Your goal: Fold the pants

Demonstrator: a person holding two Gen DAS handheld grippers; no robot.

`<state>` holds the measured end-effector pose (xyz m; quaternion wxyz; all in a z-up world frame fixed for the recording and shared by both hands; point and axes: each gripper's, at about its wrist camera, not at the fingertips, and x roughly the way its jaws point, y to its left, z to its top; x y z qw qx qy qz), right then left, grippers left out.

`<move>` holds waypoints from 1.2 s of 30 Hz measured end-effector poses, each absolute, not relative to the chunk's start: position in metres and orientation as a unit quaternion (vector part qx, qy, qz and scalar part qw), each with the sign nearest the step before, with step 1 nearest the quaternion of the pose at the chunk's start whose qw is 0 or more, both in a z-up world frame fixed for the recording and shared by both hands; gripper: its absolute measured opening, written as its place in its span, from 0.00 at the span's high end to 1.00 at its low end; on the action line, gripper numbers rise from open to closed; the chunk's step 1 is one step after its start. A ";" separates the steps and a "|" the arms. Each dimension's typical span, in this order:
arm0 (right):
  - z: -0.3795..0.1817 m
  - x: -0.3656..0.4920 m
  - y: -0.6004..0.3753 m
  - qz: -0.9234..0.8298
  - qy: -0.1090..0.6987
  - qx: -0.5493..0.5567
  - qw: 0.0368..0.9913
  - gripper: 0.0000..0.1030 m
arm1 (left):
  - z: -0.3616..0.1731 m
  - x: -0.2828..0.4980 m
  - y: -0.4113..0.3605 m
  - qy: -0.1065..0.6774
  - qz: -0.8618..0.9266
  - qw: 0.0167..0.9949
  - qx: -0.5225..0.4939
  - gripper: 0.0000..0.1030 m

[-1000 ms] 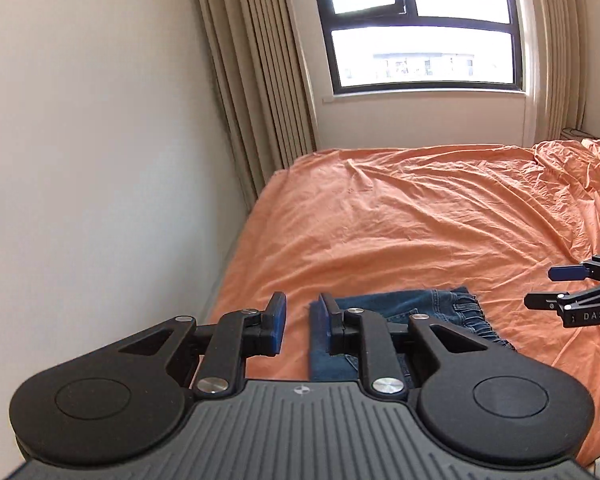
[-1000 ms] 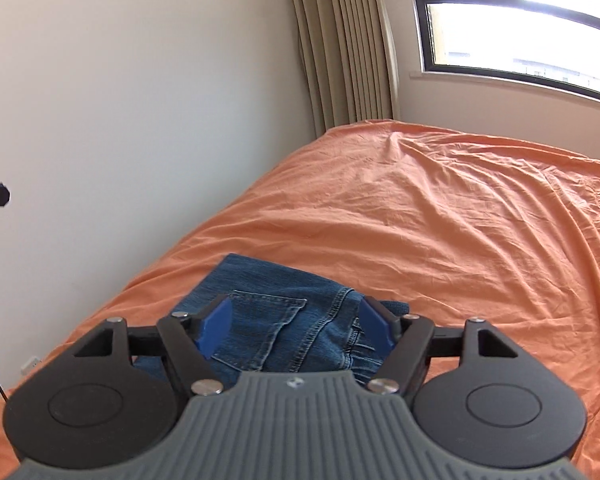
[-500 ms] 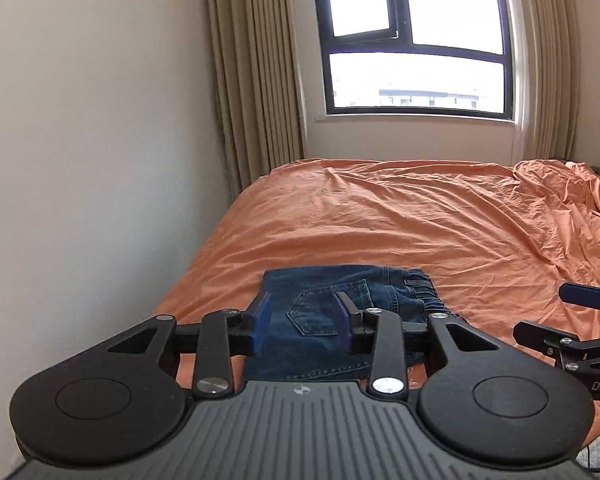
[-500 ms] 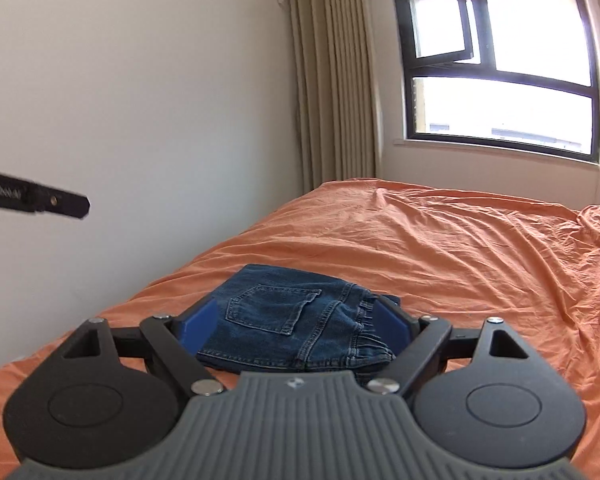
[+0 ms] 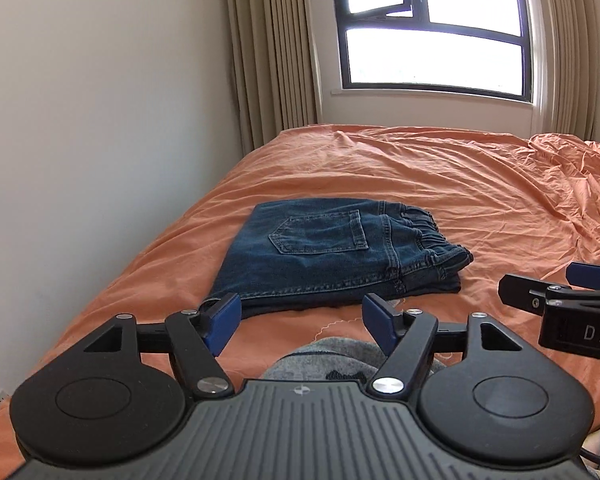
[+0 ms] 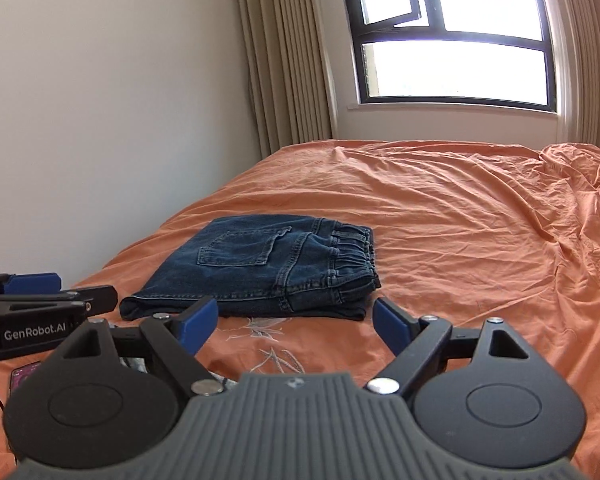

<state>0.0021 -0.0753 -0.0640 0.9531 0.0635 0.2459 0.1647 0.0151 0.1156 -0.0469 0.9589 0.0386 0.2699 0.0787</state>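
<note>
Dark blue jeans lie folded into a compact rectangle on the orange bed sheet, back pocket up, elastic waistband to the right. They also show in the right wrist view. My left gripper is open and empty, held back from the near edge of the jeans. My right gripper is open and empty, also short of the near edge. Each gripper shows at the side of the other's view: the right one, the left one.
A white wall runs along the bed's left side. Beige curtains and a window stand at the far end. The sheet is rumpled at the right. A phone lies near the left gripper. Grey cloth lies below my left gripper.
Both grippers have drawn back and up from the folded jeans. The left gripper's jaws have opened wide. The jeans stay flat on the bed.
</note>
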 end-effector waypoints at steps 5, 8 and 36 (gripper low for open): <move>-0.076 0.019 -0.079 0.152 0.277 0.082 0.945 0.21 | -0.062 0.023 0.112 0.291 0.079 0.953 0.040 0.18; -0.077 0.021 -0.081 0.148 0.280 0.084 0.945 0.21 | -0.068 0.031 0.112 0.312 0.073 0.947 0.029 0.18; -0.070 0.012 -0.091 0.150 0.268 0.085 0.948 0.21 | -0.067 0.034 0.108 0.332 0.067 0.940 0.027 0.17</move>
